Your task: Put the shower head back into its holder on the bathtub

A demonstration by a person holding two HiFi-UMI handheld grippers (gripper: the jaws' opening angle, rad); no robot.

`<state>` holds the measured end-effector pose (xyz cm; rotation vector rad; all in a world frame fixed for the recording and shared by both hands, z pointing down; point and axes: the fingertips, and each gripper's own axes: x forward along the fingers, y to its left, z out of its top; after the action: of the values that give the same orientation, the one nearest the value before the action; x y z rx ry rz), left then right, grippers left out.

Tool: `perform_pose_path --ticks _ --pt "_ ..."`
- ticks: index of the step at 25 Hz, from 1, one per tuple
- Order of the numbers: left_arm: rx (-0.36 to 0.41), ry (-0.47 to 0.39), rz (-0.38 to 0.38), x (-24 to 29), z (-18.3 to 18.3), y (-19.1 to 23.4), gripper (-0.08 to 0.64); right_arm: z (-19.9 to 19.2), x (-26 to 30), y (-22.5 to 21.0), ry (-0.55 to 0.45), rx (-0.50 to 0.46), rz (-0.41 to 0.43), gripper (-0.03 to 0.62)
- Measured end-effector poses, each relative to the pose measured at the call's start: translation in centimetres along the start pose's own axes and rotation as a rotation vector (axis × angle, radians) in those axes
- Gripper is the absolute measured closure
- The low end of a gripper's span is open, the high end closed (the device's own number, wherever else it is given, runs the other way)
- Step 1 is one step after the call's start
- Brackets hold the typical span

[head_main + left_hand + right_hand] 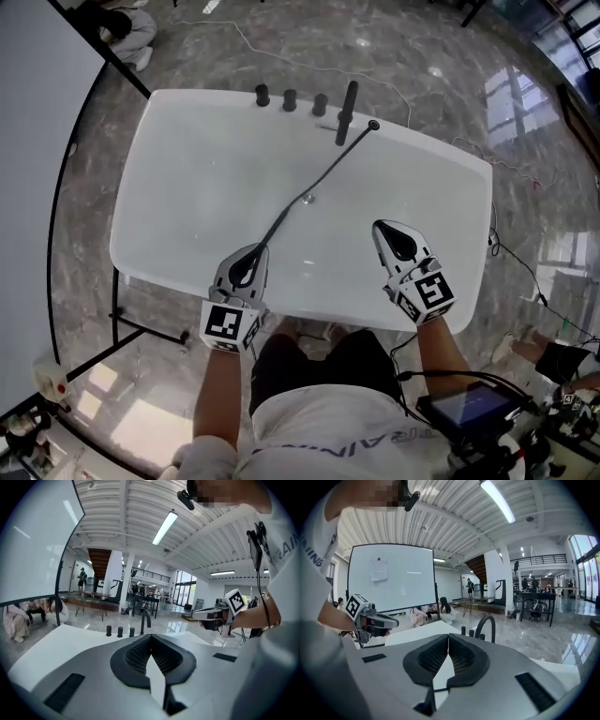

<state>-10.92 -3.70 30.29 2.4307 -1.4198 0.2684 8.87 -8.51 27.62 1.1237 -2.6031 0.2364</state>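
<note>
A white bathtub (187, 187) stands in front of me. On its far rim are three black knobs (290, 98) and a black faucet (347, 111). From a fitting on that rim a black hose (323, 178) runs across the tub floor toward me, and its near end disappears under my left gripper (253, 249). I cannot make out the shower head itself. The left gripper hovers over the tub's near left part, shut and empty. Over the near right part, my right gripper (380, 226) is also shut with nothing in it. The faucet (145, 620) shows ahead in the left gripper view.
A whiteboard on a black stand (37, 141) stands left of the tub. White and black cables (511, 253) lie on the marble floor behind and to the right. People crouch on the floor (131, 28) at the far left. A tablet (473, 405) hangs at my waist.
</note>
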Motion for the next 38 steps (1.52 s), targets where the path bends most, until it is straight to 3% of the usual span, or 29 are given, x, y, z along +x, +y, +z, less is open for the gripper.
perform_pose_path --ticks 6,11,20,24,29,34,38 --pt "-0.049 0.034 0.054 3.8 -8.0 5.5 0.545 -10.0 8.0 1.8 0.152 -0.129 0.139 0.58" --pt "-0.022 0.11 0.072 7.5 -17.3 11.2 0.545 -18.0 16.2 5.4 0.224 -0.265 0.303 0.58" --pt "-0.102 0.227 0.099 11.7 -32.0 20.1 0.545 -34.1 29.8 9.4 0.319 -0.305 0.43 0.578" --pt "-0.185 0.226 0.127 14.5 -36.5 23.7 0.545 -42.2 33.8 11.6 0.386 -0.363 0.509 0.514" --pt "-0.233 0.311 0.176 18.7 -43.4 26.2 0.545 -52.2 37.3 13.2 0.485 -0.558 0.665 0.457" --pt "-0.199 0.397 0.121 20.0 -48.8 26.8 0.545 -59.1 40.1 14.1 0.511 -0.741 0.737 0.406" --pt "-0.218 0.458 0.11 20.8 -51.8 27.8 0.545 -65.0 41.1 14.1 0.584 -0.928 0.84 0.395"
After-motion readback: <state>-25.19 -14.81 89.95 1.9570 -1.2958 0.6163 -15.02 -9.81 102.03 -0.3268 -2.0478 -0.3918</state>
